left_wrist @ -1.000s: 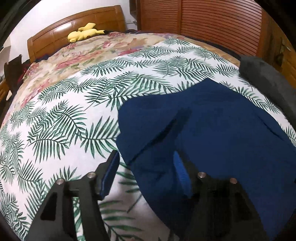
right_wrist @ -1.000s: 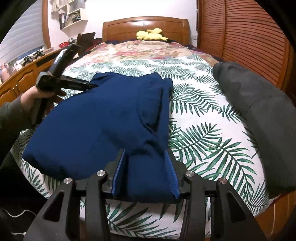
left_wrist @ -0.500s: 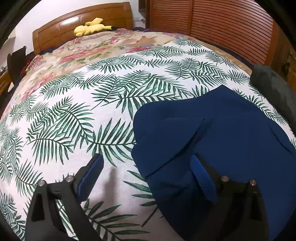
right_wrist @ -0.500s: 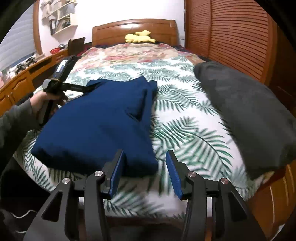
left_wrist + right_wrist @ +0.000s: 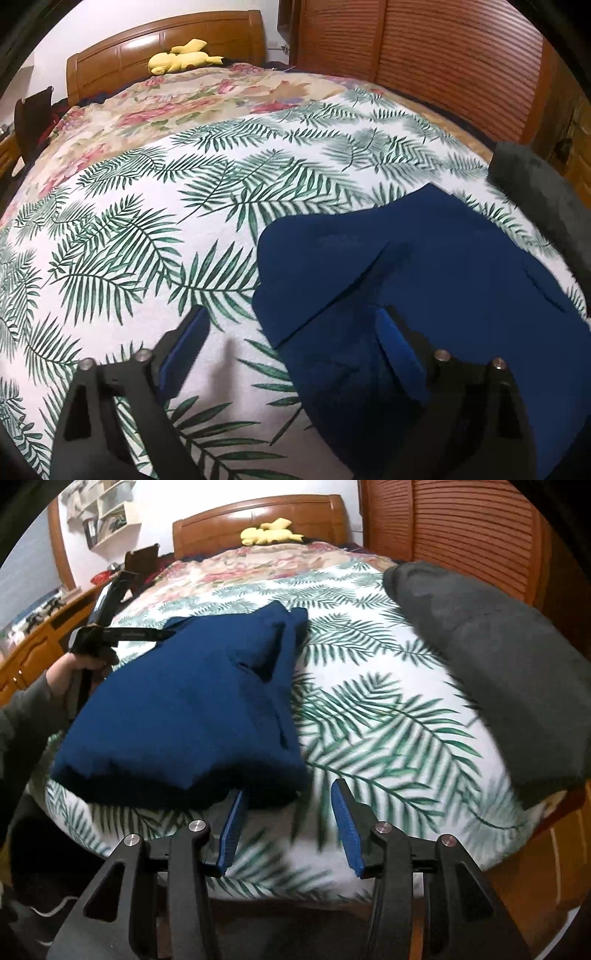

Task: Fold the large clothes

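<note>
A dark blue garment (image 5: 424, 266) lies folded on the palm-leaf bedspread (image 5: 147, 229). In the left wrist view my left gripper (image 5: 291, 317) hovers over the garment's near left edge. Its jaws stand wide and are closing; the cloth's edge lies between them, but the pads do not press on it. In the right wrist view the same garment (image 5: 184, 701) lies at left, with the left gripper (image 5: 162, 633) at its far corner, held by a person's hand (image 5: 70, 668). My right gripper (image 5: 288, 792) is open just off the garment's near right corner, holding nothing.
A dark grey garment (image 5: 498, 664) lies along the bed's right side. A yellow plush toy (image 5: 271, 531) rests by the wooden headboard (image 5: 258, 513). Slatted wooden doors (image 5: 461, 528) stand at right, and a wooden dresser (image 5: 33, 646) at left. The bed's near edge runs just below the right gripper.
My right gripper let go of the blue garment's near end and shifted right. My left gripper opened wider, and the garment's edge now lies flat on the bed.
</note>
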